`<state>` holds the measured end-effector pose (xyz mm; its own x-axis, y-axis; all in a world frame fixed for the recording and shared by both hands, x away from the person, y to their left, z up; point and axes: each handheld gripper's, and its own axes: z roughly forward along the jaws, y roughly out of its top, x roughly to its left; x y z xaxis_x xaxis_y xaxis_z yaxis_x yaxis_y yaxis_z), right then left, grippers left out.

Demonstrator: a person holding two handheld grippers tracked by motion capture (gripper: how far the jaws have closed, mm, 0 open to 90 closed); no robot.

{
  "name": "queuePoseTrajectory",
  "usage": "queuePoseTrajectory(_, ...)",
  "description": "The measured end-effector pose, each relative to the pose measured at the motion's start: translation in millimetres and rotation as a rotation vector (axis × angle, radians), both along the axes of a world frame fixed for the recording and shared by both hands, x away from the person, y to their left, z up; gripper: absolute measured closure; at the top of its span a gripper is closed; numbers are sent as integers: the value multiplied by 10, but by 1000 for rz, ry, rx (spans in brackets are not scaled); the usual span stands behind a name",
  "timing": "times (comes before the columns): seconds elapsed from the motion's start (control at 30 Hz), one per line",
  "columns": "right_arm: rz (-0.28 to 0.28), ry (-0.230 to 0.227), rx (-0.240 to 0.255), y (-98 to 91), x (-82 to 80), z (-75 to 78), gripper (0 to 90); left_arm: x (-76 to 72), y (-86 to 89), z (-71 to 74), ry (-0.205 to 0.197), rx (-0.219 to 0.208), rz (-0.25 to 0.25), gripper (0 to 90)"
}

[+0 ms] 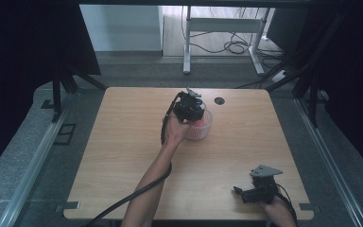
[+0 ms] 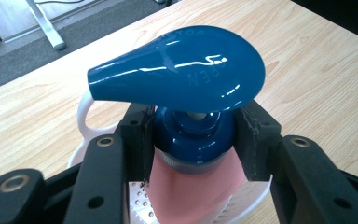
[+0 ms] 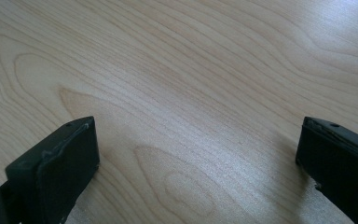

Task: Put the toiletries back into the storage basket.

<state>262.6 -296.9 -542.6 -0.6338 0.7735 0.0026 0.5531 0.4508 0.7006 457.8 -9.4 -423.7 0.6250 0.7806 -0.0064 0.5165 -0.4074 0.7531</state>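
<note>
1. My left tool (image 2: 193,140) is clamped on the dark-blue collar of a pump bottle (image 2: 189,163), just under its blue pump head (image 2: 182,70). The pads (image 2: 142,140) press the collar from both sides, and the jaws stand only as wide as the collar lets them.

2. The bottle stands upright, its pink body running down out of sight into a white perforated basket (image 2: 86,121) directly beneath the tool. So the thing I'm working is below and dead ahead of the left tool, long axis vertical, with the pump spout pointing off to the left in the left gripper view.

3. From the high view, the basket (image 1: 203,127) sits on the surface (image 1: 123,156) toward the far middle, close to a round cable hole (image 1: 219,100). The left hand (image 1: 175,130) holds the tool over it, so that hand is far nearer.

4. The basket holds the pink bottle; I can't tell whether anything else is in it, or whether the bottle's base touches the bottom.

5. My right tool (image 3: 196,163) is gaping, nothing between the jaws but bare wood. It rests at the near right corner (image 1: 260,189), well apart from the basket.

6. My judgement: any move here runs straight along the bottle's vertical axis.
</note>
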Motion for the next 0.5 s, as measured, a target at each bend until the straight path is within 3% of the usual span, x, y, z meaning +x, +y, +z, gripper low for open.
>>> queuePoseTrajectory(0.27,3,-1,-4,-3,1,0,0,10,9,-104,11,-1,8,529)
queuePoseTrajectory(0.5,1,0,-2,-2,0,0,0,26,67,-117,25,-29,10,527)
